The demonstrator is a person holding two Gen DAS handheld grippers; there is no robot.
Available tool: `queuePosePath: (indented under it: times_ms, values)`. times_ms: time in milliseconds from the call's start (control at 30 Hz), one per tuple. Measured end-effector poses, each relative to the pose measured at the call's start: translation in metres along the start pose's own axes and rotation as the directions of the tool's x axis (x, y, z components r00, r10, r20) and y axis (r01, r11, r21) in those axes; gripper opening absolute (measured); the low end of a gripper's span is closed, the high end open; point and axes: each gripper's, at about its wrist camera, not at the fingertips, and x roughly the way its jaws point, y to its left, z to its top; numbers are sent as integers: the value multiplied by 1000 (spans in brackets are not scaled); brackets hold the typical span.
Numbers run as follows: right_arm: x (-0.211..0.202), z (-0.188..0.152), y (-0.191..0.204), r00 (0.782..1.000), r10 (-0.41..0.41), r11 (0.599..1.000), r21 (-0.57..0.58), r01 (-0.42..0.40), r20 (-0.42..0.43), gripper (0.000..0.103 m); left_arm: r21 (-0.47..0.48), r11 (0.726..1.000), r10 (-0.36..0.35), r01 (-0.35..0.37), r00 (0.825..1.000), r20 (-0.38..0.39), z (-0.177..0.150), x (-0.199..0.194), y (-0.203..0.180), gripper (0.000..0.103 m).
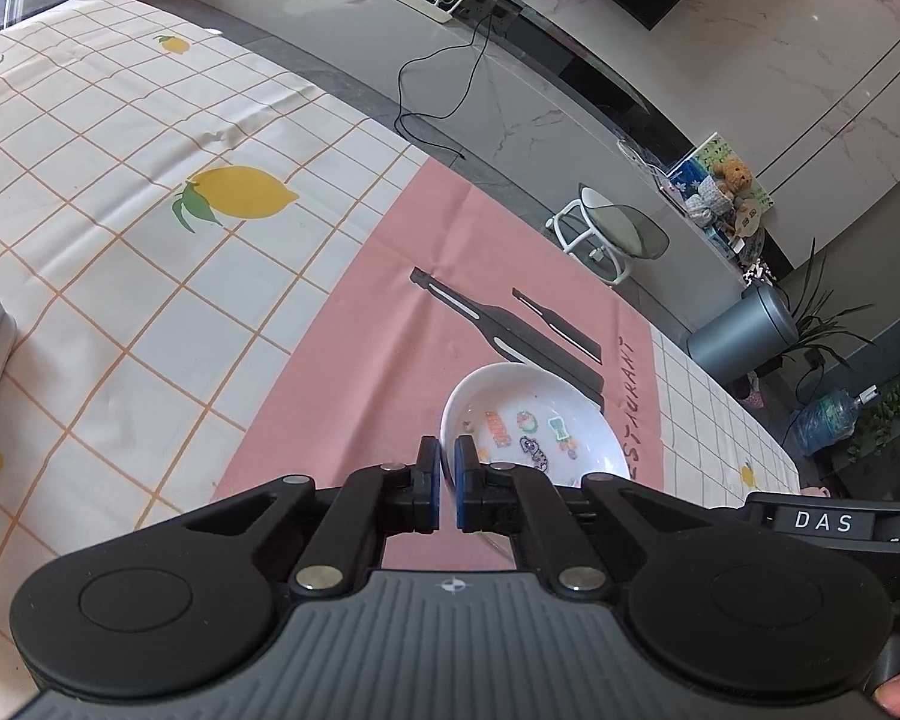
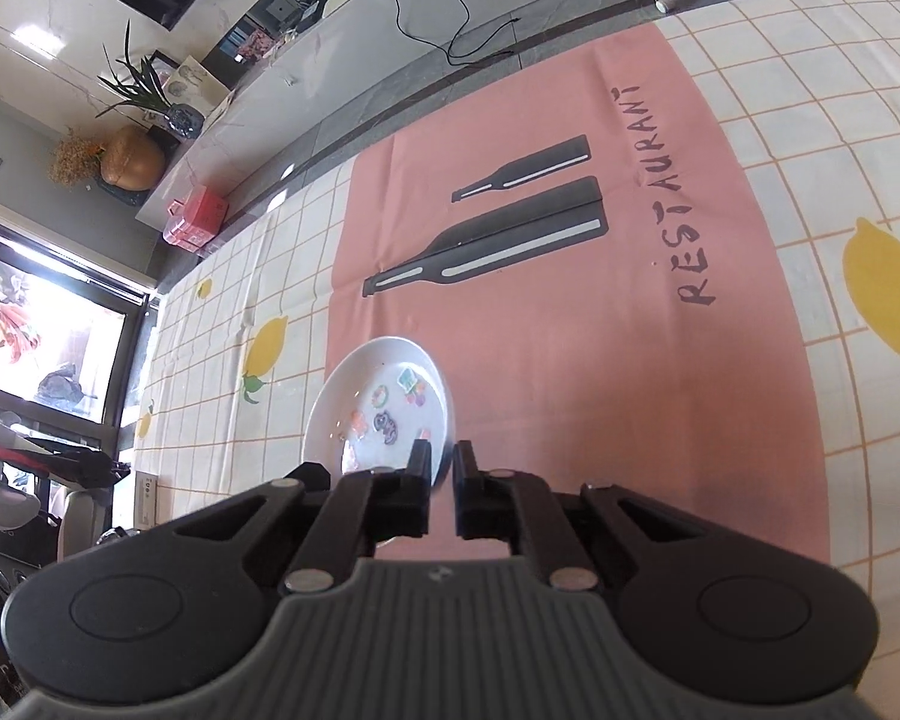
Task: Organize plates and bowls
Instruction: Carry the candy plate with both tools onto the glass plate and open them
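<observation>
Left claw [image 1: 447, 483]: clenched on the near-left rim of a white dish [image 1: 531, 423], the blue pads [image 1: 431, 480] pressed on either side of the wall.
Right claw [image 2: 441, 474]: clenched on the near-right rim of a white plate [image 2: 378, 405], its black fingers [image 2: 419, 468] pinching the edge.
Left dish: just ahead of the left claw and to its right, stickers on its floor; it reads as tilted, probably raised off the desk [image 1: 120, 192].
Right plate: just ahead of the right claw and to its left, stickers inside; it leans toward the claw, so it is likely lifted too.
Grip advice: both holds are thin edge pinches, so keep the pinch firm and the wrists steady; a roll would let glazed ware swing or slip.
Pink placemat [image 2: 570, 360]: spread under and beyond both claws, with bottle prints and the word RESTAURANT.
Stacking advice: carry one piece low over the other and centre it before letting go.
Far field: no rack or stack is visible, so the destination cannot be told.
</observation>
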Motion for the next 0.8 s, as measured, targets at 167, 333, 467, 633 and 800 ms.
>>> queuePosePath:
  times_ms: [167,333,467,633,800]
  values:
    - [-38,-14,-4,998,45,998,30,-46,47,5,14,999,-34,33,999,26,-11,-28,-18,4]
    - [-79,-31,-12,990,86,994,58,-93,108,5,40,997,-73,71,996,48,-25,-54,-41,5]
    - [-108,-47,-24,983,98,990,84,-112,153,5,70,993,-99,96,994,40,-40,-65,-60,5]
    - [-145,-69,-49,973,87,986,119,-115,215,5,102,986,-133,132,991,6,-64,-69,-83,5]
    - [-179,-93,-74,961,61,985,138,-102,271,4,128,977,-165,169,986,-38,-90,-70,-102,5]
